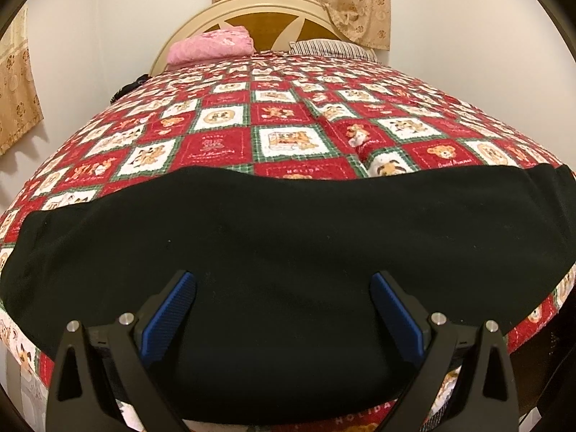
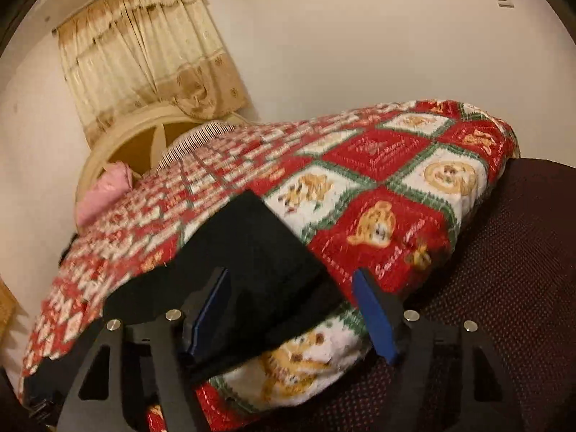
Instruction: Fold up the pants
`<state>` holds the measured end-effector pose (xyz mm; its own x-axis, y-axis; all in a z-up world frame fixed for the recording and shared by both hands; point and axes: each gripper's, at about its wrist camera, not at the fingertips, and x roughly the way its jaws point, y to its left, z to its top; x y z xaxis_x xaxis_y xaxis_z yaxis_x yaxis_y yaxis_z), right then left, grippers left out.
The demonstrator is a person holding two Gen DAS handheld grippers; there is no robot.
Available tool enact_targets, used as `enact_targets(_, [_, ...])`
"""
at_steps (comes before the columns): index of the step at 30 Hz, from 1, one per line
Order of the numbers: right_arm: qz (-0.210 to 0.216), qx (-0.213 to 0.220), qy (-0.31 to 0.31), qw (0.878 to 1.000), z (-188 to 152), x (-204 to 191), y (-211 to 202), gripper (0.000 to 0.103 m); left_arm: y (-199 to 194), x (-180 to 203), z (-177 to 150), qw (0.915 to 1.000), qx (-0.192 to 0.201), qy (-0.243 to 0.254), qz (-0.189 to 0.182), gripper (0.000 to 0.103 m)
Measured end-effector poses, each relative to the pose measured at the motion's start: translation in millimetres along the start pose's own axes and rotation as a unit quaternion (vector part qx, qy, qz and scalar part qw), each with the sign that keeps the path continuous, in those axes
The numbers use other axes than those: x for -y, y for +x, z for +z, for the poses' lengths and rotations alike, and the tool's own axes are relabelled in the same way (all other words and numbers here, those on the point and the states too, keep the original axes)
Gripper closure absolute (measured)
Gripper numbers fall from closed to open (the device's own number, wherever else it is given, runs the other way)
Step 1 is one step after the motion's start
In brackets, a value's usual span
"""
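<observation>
The black pants [image 1: 288, 237] lie flat as a wide band across the near edge of the bed. My left gripper [image 1: 284, 284] hangs over their middle, open, its blue pads [image 1: 171, 313] wide apart with only flat cloth below. In the right wrist view, one end of the pants [image 2: 252, 237] shows as a layered, folded corner near the bed's edge. My right gripper [image 2: 291, 280] is open around that corner. The cloth sits between the jaws, close to the left pad [image 2: 210, 309], while the right pad [image 2: 374, 316] stands apart over the quilt.
A red, white and green teddy-bear quilt [image 1: 288, 122] covers the bed. A pink folded cloth [image 1: 212, 45] and a striped pillow [image 1: 331, 48] lie by the cream headboard [image 1: 262, 3]. A dark mesh seat [image 2: 504, 288] sits beside the bed's near corner. Curtains [image 2: 144, 54] hang behind.
</observation>
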<state>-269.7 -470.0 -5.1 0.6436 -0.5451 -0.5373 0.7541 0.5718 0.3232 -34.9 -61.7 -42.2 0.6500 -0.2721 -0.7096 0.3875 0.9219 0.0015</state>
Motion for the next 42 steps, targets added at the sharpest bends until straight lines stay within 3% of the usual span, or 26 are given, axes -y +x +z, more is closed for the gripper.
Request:
enact_targets(2, [-0.005,-0.001,-0.001,1.000,-10.1,-4.7,-3.3,0.032,-0.6,0.6,-0.3,1.0000,0.000,0.001,-0.001,0.002])
enact_targets(3, [-0.013,-0.002,-0.011,1.000,-12.6,-9.6,-4.0,0.039,-1.0,0.5,-0.1,1.0000,0.000,0.002,-0.002,0.002])
enact_targets(4, [-0.023,-0.004,-0.020,1.000,-13.0,-13.6,-2.3,0.057,-1.1,0.6,0.0,1.0000,0.000,0.002,-0.003,0.002])
enact_targets(7, [-0.029,-0.008,-0.030,0.999,-9.6,-14.4,2.2,0.086,-2.2,0.2,-0.4,1.0000,0.000,0.003,-0.003,0.002])
enact_targets(10, [-0.016,-0.009,-0.046,0.999,-7.5,-17.3,-2.4,0.094,-4.4,-3.1,0.3,1.0000,0.003,-0.003,-0.002,0.002])
enact_targets(15, [0.014,0.057,-0.033,0.998,6.4,-17.9,-42.1,0.095,-12.3,-14.4,3.3,0.9997,0.015,-0.020,0.003,0.002])
enact_targets(17, [0.033,0.077,-0.038,0.996,8.5,-31.5,-57.0,0.095,-12.9,-20.5,4.5,0.9993,0.016,-0.032,0.002,0.002])
enact_targets(19, [0.072,0.093,-0.085,0.989,5.6,-60.1,-70.2,0.095,-12.8,-24.3,5.4,0.9991,0.015,-0.039,0.002,0.002])
enact_targets(22, [0.139,0.097,-0.194,0.966,-14.0,-130.4,-85.1,0.095,-14.6,-31.4,7.3,0.9988,0.019,-0.044,0.007,0.002])
enact_targets(26, [0.202,0.075,-0.328,0.920,-71.7,-221.6,-80.1,0.095,-20.3,-46.2,8.8,0.9976,0.028,-0.064,0.007,0.002])
enact_targets(31, [0.264,0.026,-0.423,0.866,-150.0,-287.5,-58.5,0.095,-25.2,-64.9,4.9,0.9962,0.036,-0.077,0.015,0.002])
enact_targets(36, [0.293,-0.010,-0.504,0.812,-214.3,-313.3,-43.6,0.095,-24.0,-79.2,2.4,0.9953,0.040,-0.083,0.029,0.002])
enact_targets(39, [0.290,-0.021,-0.526,0.800,-230.2,-312.1,-40.3,0.095,-20.2,-85.5,1.4,0.9949,0.037,-0.089,0.029,0.002])
enact_targets(42, [0.294,-0.032,-0.511,0.807,-228.5,-305.7,-36.0,0.093,-15.7,-88.0,-0.1,0.9950,0.033,-0.091,0.027,0.002])
